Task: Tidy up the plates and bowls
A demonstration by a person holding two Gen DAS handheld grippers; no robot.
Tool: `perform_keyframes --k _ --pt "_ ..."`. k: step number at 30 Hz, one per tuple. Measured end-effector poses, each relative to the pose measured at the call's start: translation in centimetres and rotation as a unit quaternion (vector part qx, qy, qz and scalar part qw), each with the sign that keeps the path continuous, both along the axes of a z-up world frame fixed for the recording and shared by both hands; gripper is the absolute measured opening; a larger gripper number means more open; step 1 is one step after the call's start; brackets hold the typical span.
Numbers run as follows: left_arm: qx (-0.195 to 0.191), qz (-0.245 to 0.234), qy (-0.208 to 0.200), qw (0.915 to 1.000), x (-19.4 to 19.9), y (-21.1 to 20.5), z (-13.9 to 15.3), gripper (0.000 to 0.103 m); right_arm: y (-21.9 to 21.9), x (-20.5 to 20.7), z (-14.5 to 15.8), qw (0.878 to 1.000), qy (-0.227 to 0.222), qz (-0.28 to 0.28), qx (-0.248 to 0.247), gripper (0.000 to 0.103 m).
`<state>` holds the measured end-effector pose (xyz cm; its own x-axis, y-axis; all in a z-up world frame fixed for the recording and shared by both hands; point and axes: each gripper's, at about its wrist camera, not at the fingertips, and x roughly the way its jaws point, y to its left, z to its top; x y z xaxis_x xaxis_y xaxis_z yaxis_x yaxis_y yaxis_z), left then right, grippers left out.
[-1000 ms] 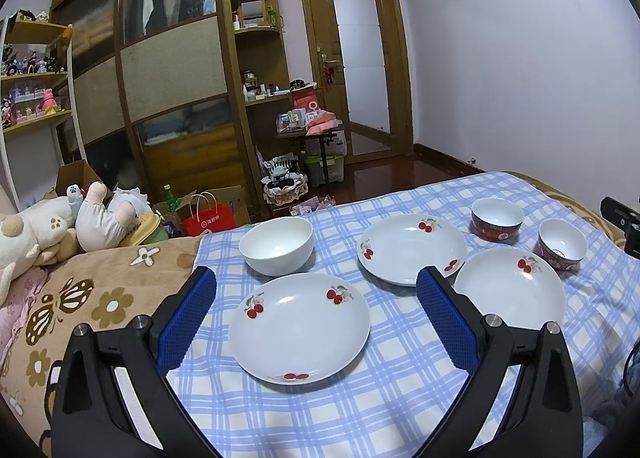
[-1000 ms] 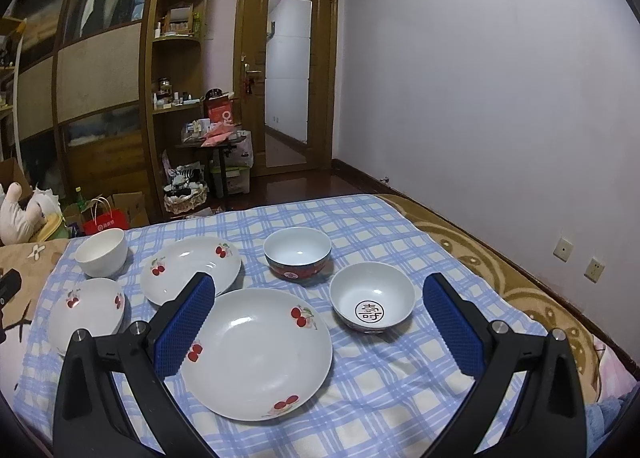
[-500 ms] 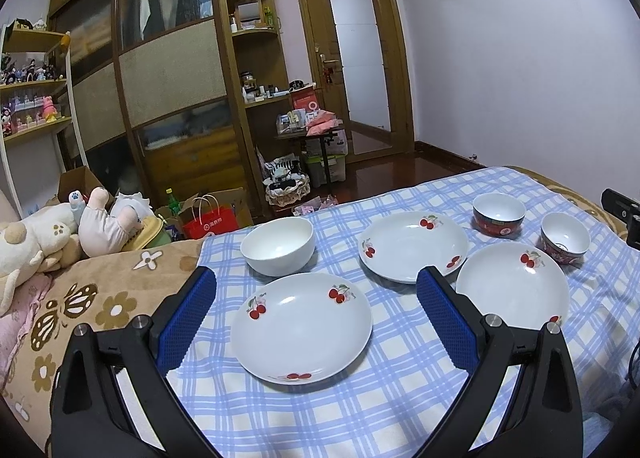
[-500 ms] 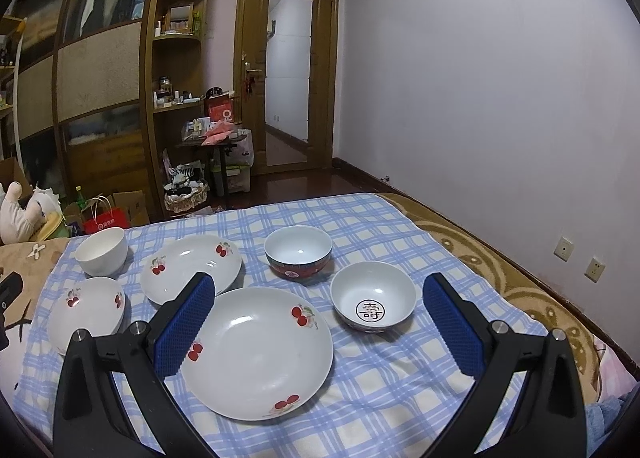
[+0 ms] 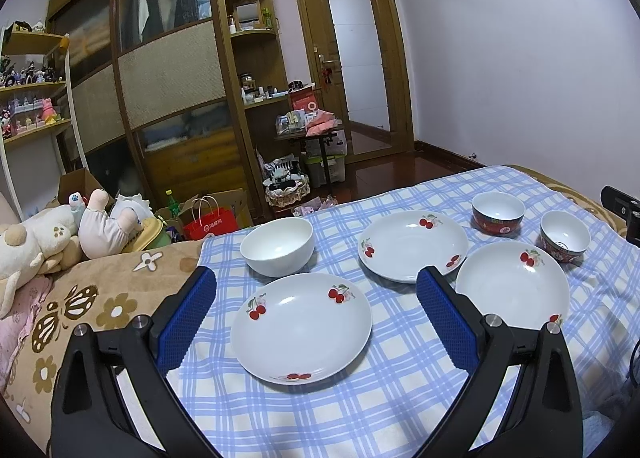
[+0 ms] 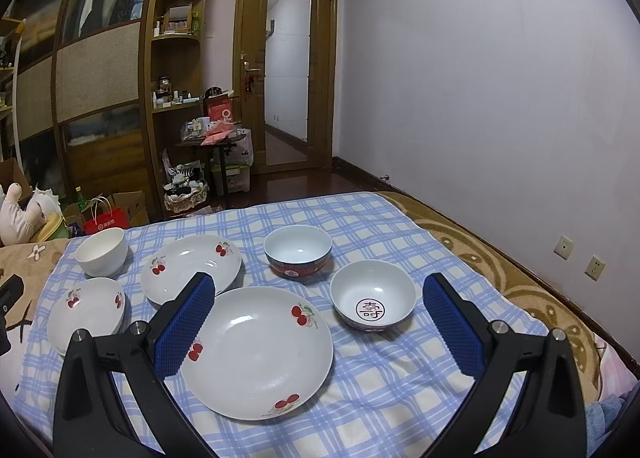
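Hovering above a checked cloth (image 5: 400,398), both grippers' fingers (image 5: 188,316) (image 6: 452,328) are held spread, empty, over cherry plates (image 5: 300,322) (image 6: 256,350) and bowls (image 6: 372,304).

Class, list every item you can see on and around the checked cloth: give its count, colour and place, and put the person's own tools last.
Cherry plates: three, white, near and left cloth.
Plain bowl: one, white, far left corner.
Patterned bowls: two, red-and-blue outside, right of plates.
Checked cloth: one, blue-white, over bed.
Paper bag: one, red, floor beyond bed.
Plush toys: several, pale, left.
Door: one, brown, far wall.
Left gripper: fingers blue, open, empty.
Right gripper: fingers blue, open, empty.
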<state>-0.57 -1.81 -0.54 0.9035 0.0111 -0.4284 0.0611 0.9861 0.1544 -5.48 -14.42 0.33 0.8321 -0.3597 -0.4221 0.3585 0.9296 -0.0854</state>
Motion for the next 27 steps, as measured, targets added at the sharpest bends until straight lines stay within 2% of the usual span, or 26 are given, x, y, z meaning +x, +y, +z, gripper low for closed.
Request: perform_keyframes --k 11,17,23,27 --pt "-0.003 -0.003 0.005 1.0 0.0 0.1 -0.1 0.099 0.1 0.1 -0.2 1.0 0.004 -0.013 -0.001 0.103" --pt "-0.016 -0.015 0.012 0.9997 1.0 -0.5 0.5 0.099 -1.2 0.3 0.2 0.999 0.003 -0.035 0.017 0.103" --pt "-0.014 -0.041 0.018 0.9989 2.4 -2.5 1.7 0.099 -3.5 0.6 0.6 0.997 0.003 -0.051 0.055 0.103" --pt "-0.017 -0.065 0.031 0.9973 3.6 -4.0 2.7 0.099 -4.8 1.9 0.4 0.996 0.022 -0.055 0.073 0.103"
